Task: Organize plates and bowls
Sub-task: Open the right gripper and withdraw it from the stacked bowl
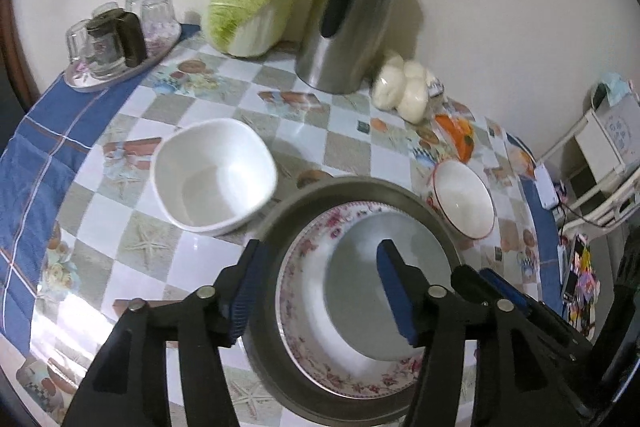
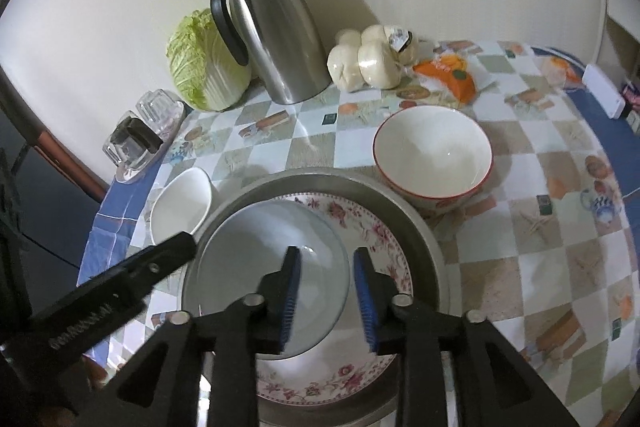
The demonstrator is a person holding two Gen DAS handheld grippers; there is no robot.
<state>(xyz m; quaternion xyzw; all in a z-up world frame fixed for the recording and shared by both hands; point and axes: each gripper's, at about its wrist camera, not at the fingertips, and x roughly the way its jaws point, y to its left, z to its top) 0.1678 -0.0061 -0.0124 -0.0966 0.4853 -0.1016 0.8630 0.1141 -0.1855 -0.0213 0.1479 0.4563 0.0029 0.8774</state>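
Watch the stack: the small grey plate [image 2: 272,267] sits off-centre on the pink-flowered plate [image 2: 372,235] inside the large grey dish [image 2: 424,239], so a bump from either tool could slide it. Your left gripper [image 1: 316,291] hangs with jaws parted, holding nothing, one finger outside the dish rim. Your right gripper [image 2: 326,291] is part open and empty; its pads seem clear of the plate. The square white bowl [image 1: 214,175] and red-rimmed bowl [image 2: 434,151] wait just beside the dish.

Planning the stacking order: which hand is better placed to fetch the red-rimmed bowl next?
Right. The red-rimmed bowl sits just beyond the open right tongs on their side; from the left tongs it lies across the stacked plates.
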